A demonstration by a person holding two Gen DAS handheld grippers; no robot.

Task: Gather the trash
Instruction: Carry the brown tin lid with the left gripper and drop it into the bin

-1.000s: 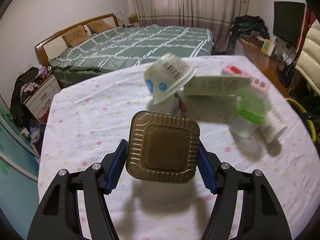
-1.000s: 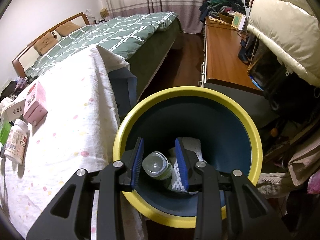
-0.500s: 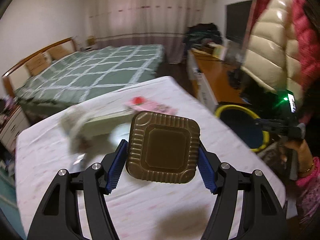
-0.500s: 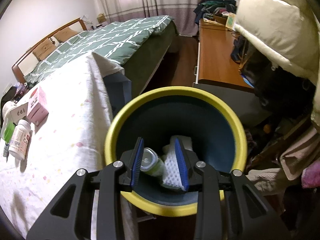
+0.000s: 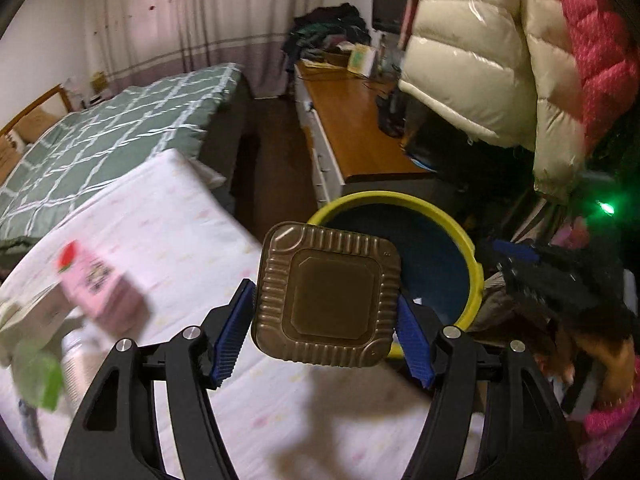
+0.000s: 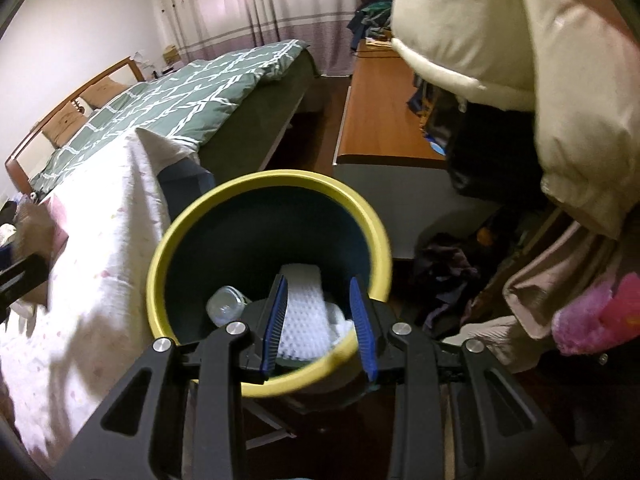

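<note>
My left gripper (image 5: 325, 328) is shut on a square brown tin can (image 5: 326, 294) and holds it above the table's right edge, in front of the yellow-rimmed blue bin (image 5: 472, 248). My right gripper (image 6: 320, 324) is open and empty above the bin (image 6: 200, 216). A small clear bottle (image 6: 225, 309) and a white textured pad (image 6: 302, 312) lie in the bin. The right gripper also shows in the left wrist view (image 5: 536, 268), blurred, beside the bin.
The table (image 5: 168, 224) has a white flowered cloth. On it lie a pink carton (image 5: 96, 284), a green-capped bottle (image 5: 38, 372) and other blurred items. A green bed (image 6: 192, 96), a wooden desk (image 6: 380, 108) and hanging puffy jackets (image 6: 500, 40) surround the bin.
My left gripper swung right with the tin can, from over the table to beside the bin. My right gripper let go of the small bottle, which now lies in the bin.
</note>
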